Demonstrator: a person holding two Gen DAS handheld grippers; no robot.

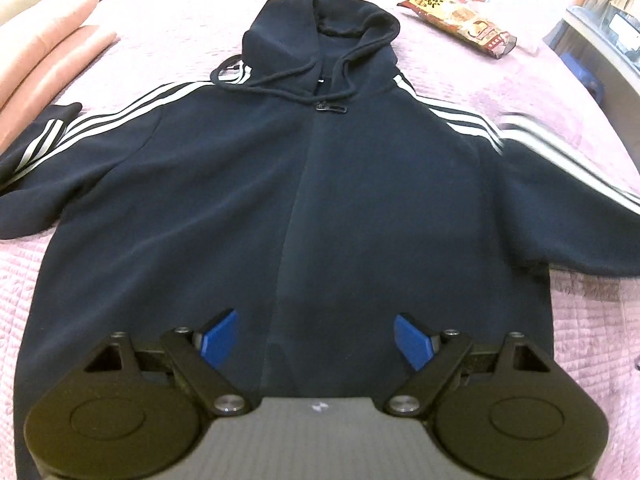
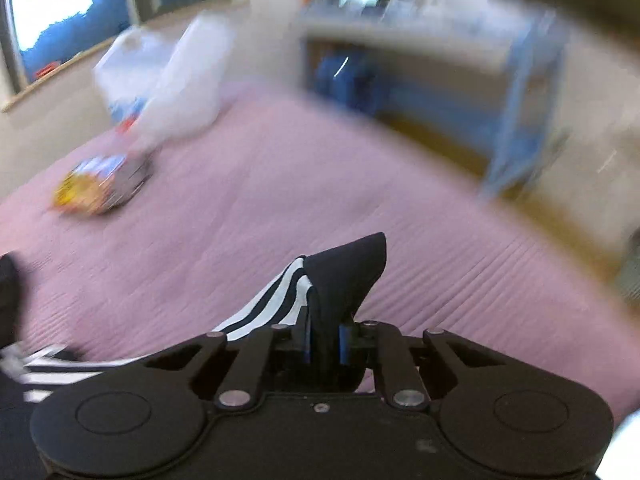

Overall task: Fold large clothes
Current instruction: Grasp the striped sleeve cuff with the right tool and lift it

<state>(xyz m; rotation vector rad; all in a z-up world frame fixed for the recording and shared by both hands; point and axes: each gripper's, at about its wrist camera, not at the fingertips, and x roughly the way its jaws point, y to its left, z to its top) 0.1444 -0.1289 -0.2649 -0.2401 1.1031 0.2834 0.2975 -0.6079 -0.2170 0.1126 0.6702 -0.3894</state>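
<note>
Bedspread (image 1: 168, 20): pink, quilted, fills most of both views.
Snack packet (image 1: 460, 24): brown and orange printed wrapper, upper right of the left wrist view, lying on the bedspread.
Pink cushions (image 1: 44, 48): stacked at upper left.
Blue shelf unit (image 2: 512, 92): blurred, upper right of the right wrist view, beside the bed.

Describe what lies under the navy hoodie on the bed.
A pink quilted bedspread shows all around the hoodie. Whatever lies beneath its body is covered.
</note>
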